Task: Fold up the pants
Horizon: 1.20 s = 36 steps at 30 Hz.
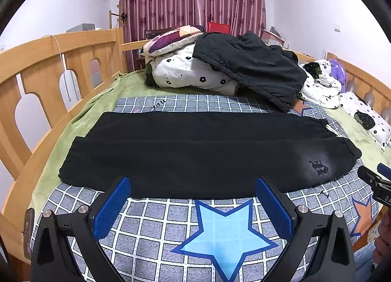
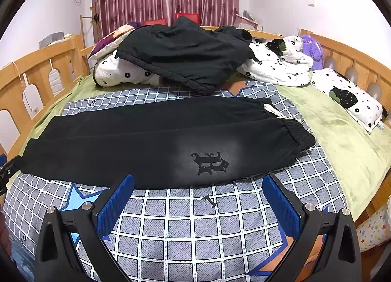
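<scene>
Black pants [image 1: 195,150] lie flat across the checked bedspread, legs to the left, elastic waistband and white drawstring to the right, with a black printed logo [image 2: 210,162] near the waist. They also show in the right wrist view [image 2: 156,140]. My left gripper [image 1: 193,185] is open and empty, just in front of the pants' near edge. My right gripper [image 2: 198,184] is open and empty, in front of the logo. The right gripper's tip shows at the left view's right edge [image 1: 374,179].
A grey checked bedspread with blue stars [image 1: 220,228] covers a green sheet [image 2: 342,135]. A black jacket [image 2: 185,55] lies over flowered bedding [image 1: 190,69] at the back. A flowered pillow [image 2: 347,96] and purple plush [image 2: 312,47] lie right. Wooden bed rails [image 1: 48,62] surround the bed.
</scene>
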Motion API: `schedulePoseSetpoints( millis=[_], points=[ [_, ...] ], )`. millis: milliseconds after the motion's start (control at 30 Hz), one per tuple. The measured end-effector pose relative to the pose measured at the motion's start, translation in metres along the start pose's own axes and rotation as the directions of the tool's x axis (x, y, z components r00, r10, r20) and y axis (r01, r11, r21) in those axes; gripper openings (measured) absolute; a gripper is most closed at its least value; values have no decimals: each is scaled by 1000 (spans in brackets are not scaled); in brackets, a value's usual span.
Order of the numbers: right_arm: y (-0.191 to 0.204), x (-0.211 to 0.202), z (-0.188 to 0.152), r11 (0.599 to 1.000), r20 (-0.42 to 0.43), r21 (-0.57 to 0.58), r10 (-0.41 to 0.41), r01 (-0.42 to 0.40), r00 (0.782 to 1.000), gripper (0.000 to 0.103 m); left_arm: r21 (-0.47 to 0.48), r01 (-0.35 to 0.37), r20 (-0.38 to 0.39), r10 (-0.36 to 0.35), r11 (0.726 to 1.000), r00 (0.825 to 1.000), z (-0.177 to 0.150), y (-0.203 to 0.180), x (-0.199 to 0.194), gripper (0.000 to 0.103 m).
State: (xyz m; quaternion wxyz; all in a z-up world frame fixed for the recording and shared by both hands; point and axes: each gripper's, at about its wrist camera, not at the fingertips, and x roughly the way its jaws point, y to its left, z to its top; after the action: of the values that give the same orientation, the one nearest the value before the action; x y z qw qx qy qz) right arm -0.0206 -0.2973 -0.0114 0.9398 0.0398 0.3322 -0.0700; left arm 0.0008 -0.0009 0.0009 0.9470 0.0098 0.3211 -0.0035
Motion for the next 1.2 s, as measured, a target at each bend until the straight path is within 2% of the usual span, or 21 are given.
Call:
schedulePoseSetpoints(
  millis=[633,700,933,1033,1067,1200],
  points=[
    [-4,-1,2,1000,7,2,-2,2,1000,103,4,-7,12,7,1000,1000,0,-1,-1,103],
    [-5,-1,2,1000,8,3,2,-2,1000,103,3,-6,12,6,1000,1000,14,-1,-7,103],
    [-5,0,3,1000,12,-1,-2,2,1000,103,7,-7,27,7,1000,1000,9,-1,-4,103],
    [-1,1,2,1000,9,0,-1,1,1000,103,8,-5,11,5,1000,1000,5,-3,3,103],
    [-1,1,2,1000,9,0,3,-3,1000,103,-8,6,-28,-6,1000,1000,7,0,2,103],
    [-1,16,-3,1000,10,-20,24,-23,1000,103,-30,26,-104,-29,999,994,4,3,19,103]
  ],
)
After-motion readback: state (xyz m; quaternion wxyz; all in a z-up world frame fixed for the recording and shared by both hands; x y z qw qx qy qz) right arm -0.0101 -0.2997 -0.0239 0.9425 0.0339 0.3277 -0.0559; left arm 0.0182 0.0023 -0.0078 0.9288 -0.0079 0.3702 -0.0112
